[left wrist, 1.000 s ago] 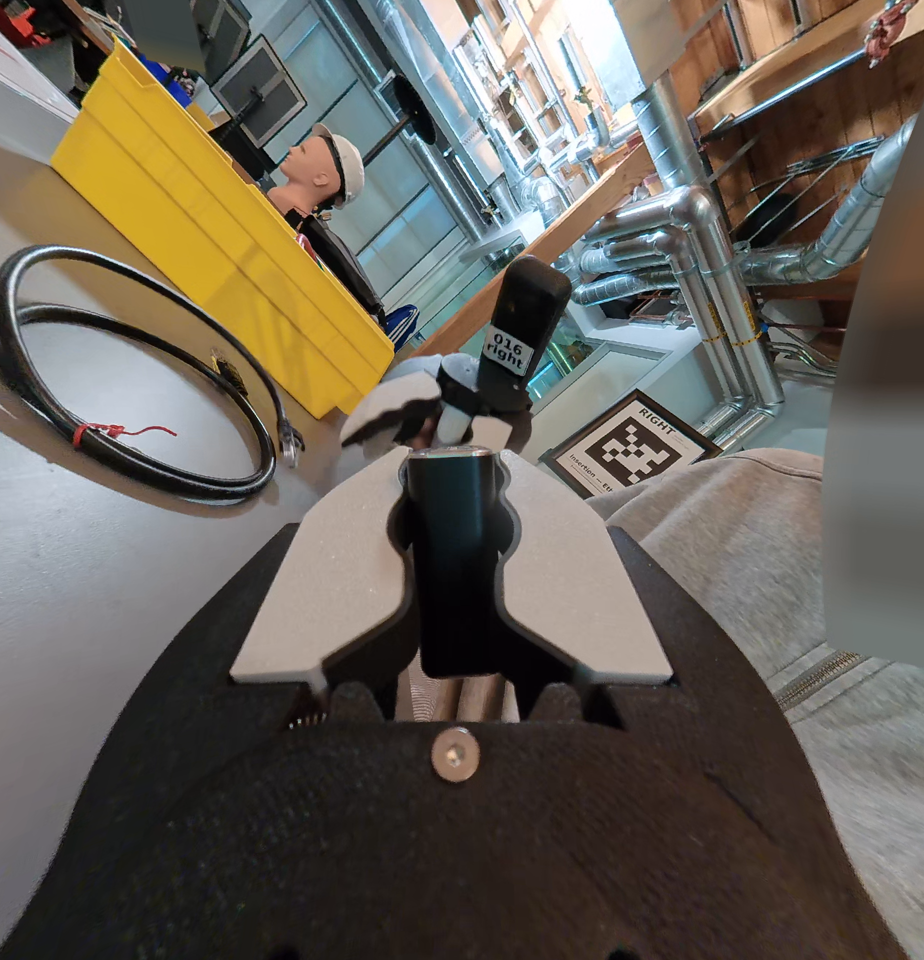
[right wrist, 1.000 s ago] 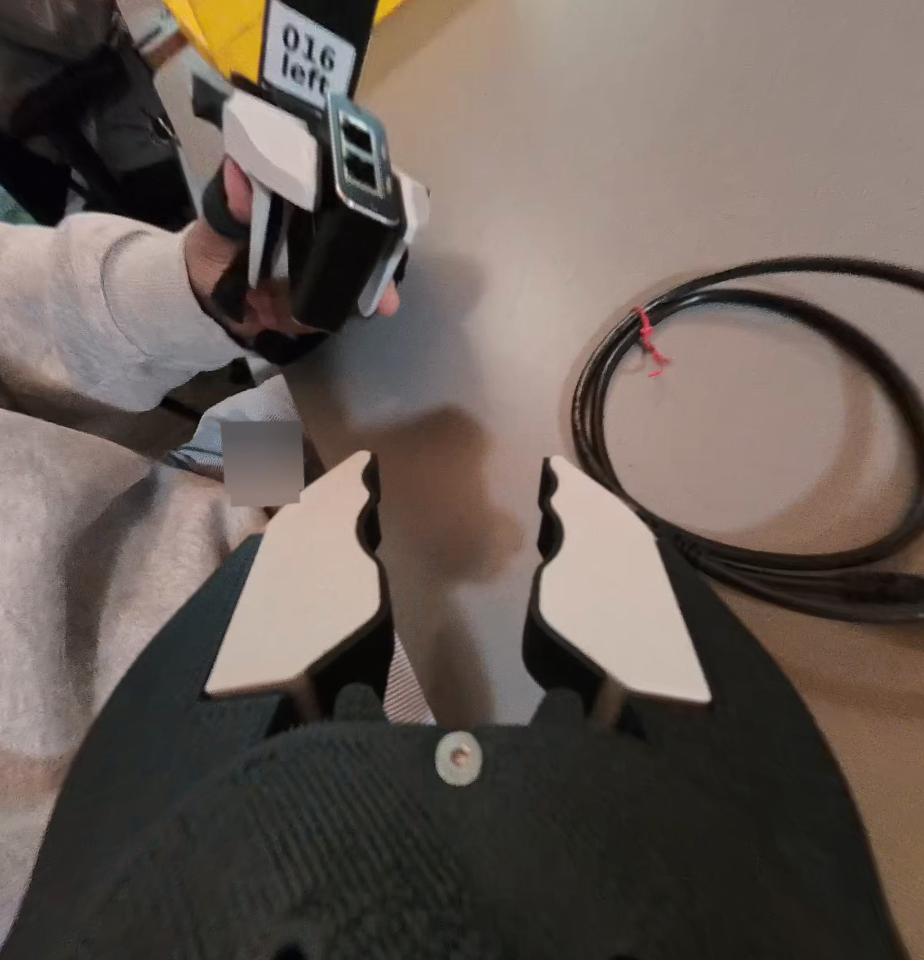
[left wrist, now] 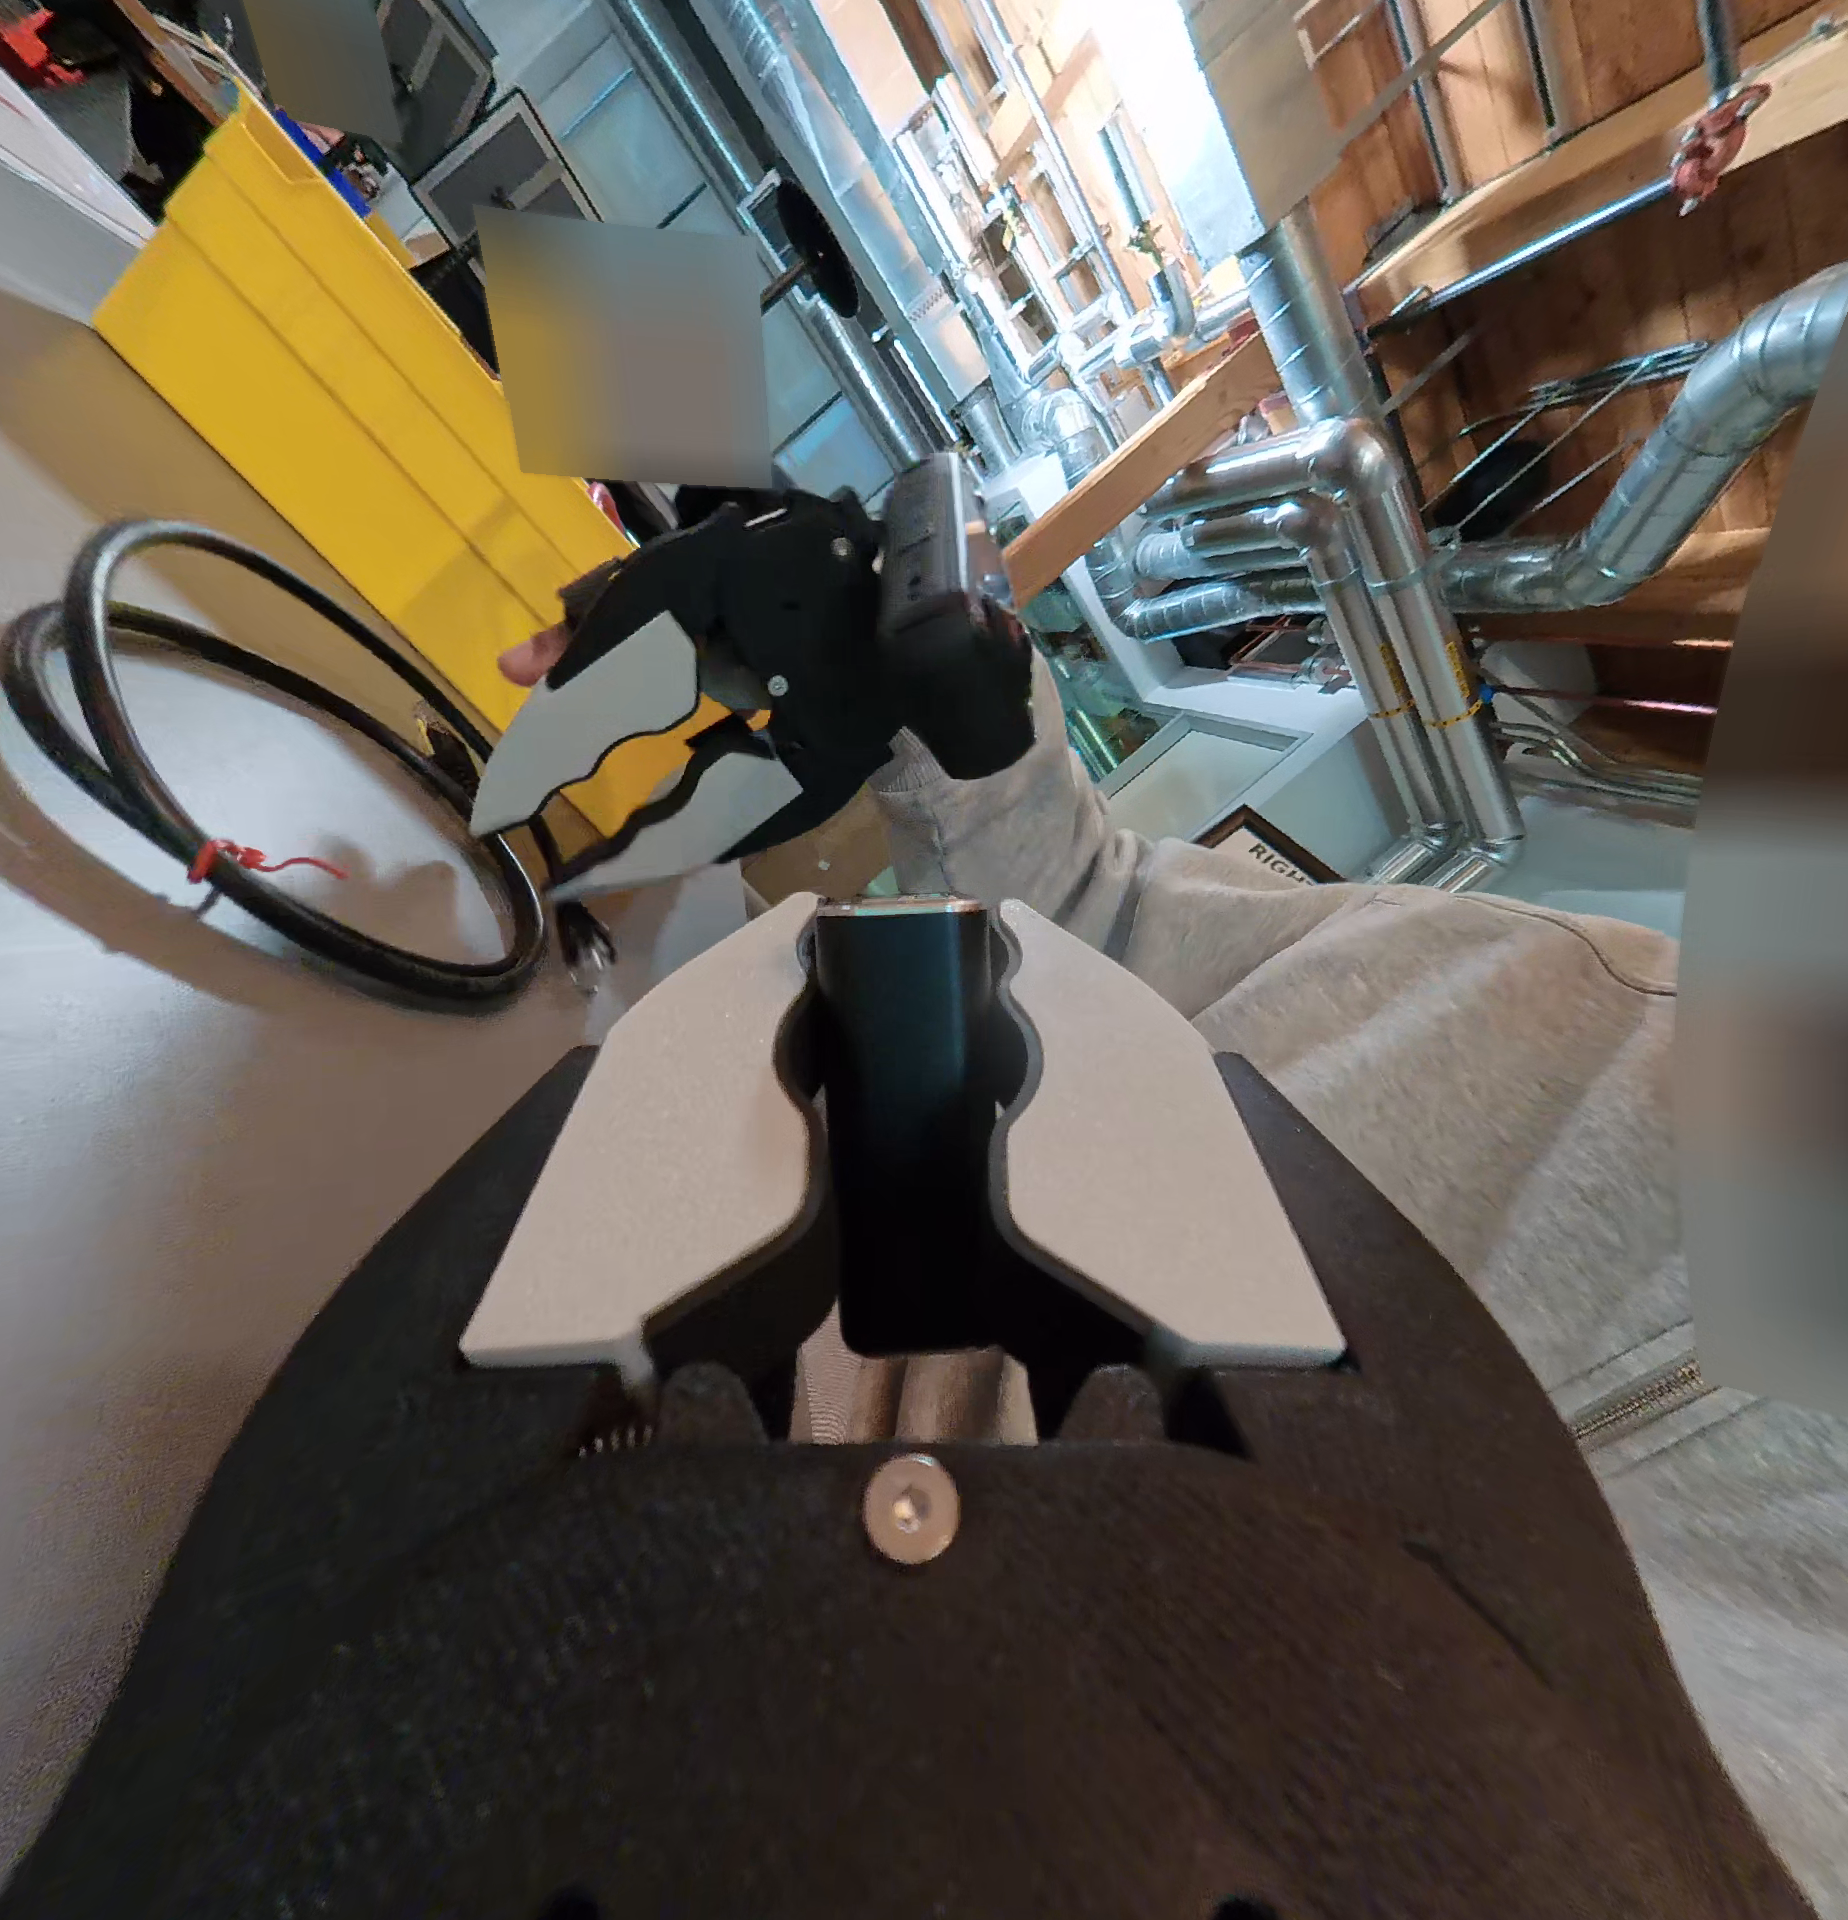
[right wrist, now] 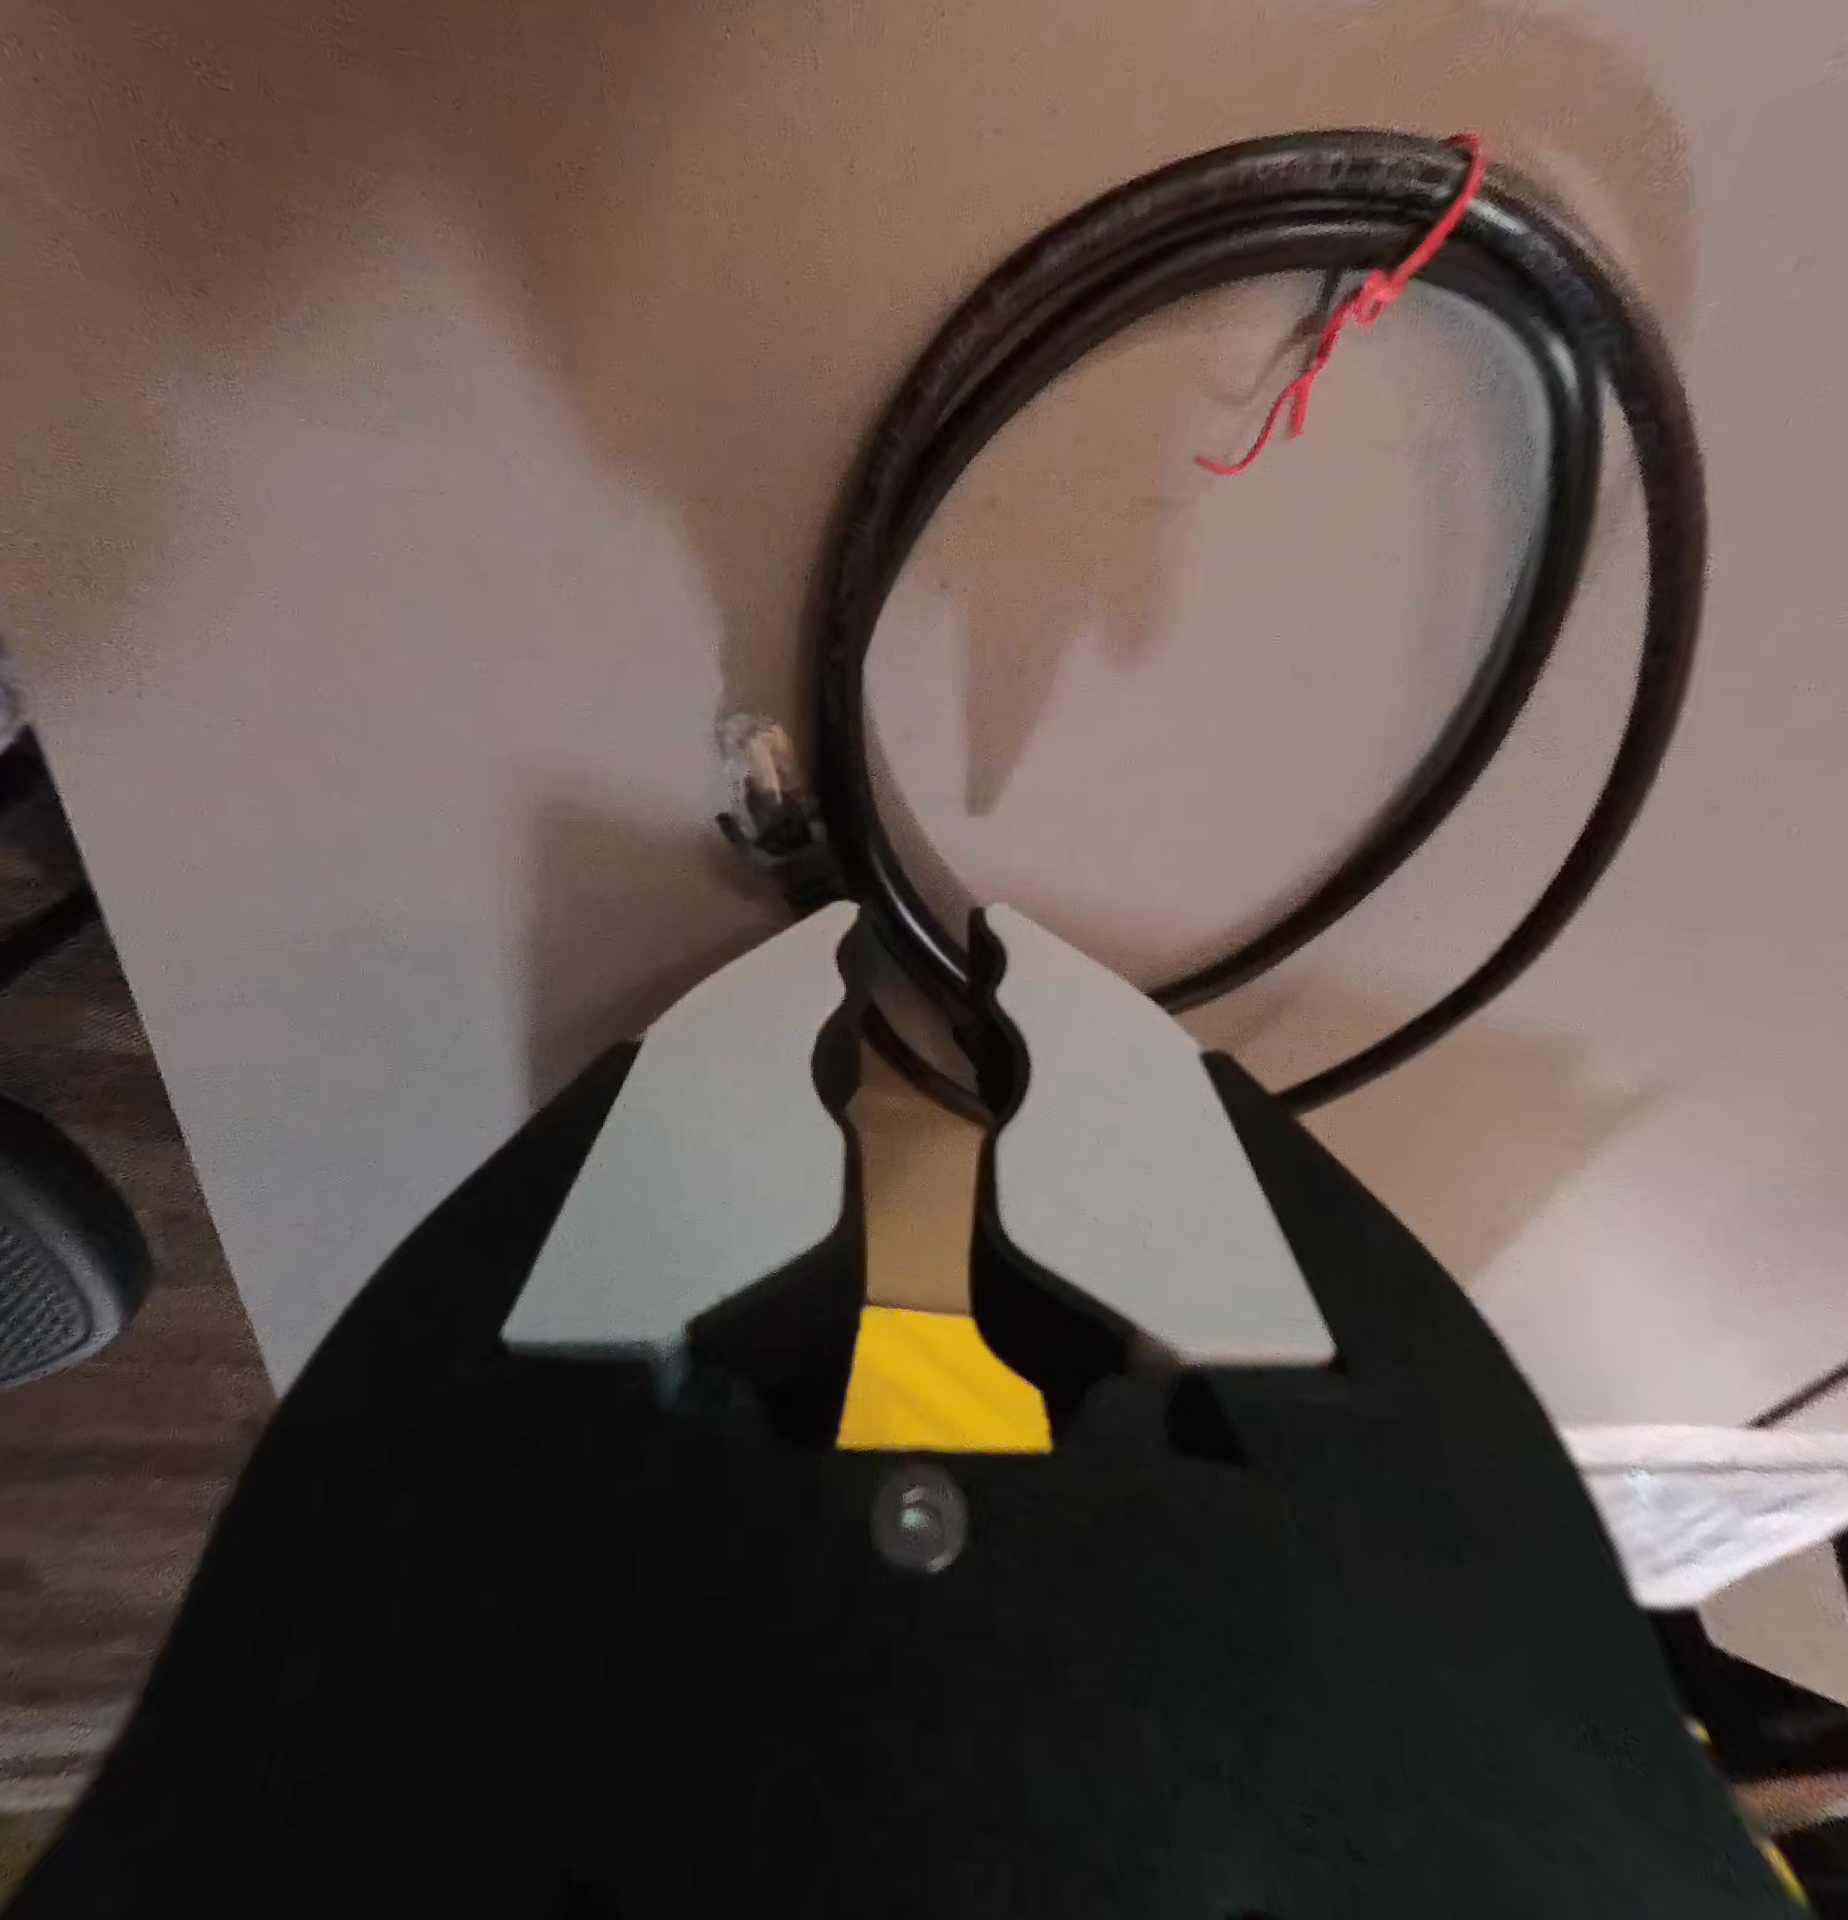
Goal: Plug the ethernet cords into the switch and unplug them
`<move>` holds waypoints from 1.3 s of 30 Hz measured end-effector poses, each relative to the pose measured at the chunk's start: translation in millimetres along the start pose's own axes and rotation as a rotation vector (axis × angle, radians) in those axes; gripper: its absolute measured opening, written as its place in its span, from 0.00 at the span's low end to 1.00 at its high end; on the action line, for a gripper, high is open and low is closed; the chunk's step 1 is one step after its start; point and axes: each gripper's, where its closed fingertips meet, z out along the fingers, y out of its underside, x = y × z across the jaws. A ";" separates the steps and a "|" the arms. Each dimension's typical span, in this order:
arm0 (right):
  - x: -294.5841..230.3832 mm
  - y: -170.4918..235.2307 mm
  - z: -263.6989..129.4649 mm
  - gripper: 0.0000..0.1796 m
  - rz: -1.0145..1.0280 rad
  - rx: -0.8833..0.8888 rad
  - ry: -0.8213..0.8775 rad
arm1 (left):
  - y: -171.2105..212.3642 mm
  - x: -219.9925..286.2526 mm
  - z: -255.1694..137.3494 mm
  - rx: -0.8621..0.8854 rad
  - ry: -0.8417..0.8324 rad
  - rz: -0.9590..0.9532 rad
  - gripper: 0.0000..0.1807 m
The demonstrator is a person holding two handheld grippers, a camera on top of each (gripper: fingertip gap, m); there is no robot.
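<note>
Pale table [right wrist: 328, 520], shiny ceiling pipes [left wrist: 1315, 499] and a yellow bin [left wrist: 307, 374] behind both tongs.

Between the fingers of the left tongs [left wrist: 904, 914] the black switch [left wrist: 904, 1122] is clamped, its metal-edged end level with the fingertips. Ahead and to their left, the right tongs [left wrist: 546, 852] are seen pointed down at the coiled black ethernet cord [right wrist: 1585, 582], which is bound with a red twist tie [right wrist: 1356, 312]. In the right wrist view, the right tongs [right wrist: 920, 925] are narrowed around the cord's strands just behind the plug [right wrist: 769, 790], which lies on the table just beyond the left fingertip; whether the strands are pinched cannot be told.
</note>
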 end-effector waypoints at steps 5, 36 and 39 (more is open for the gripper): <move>-24.5 -34.3 2.1 0.16 0.056 0.133 -0.198 | 0.6 2.6 0.1 -0.004 0.023 -0.009 0.14; -10.5 -44.8 -141.0 0.06 0.377 0.778 0.416 | 12.4 0.3 7.1 -0.077 -0.043 0.085 0.14; -14.0 3.9 -195.5 0.06 0.512 0.833 0.623 | 9.3 0.6 5.4 -0.058 -0.033 0.068 0.14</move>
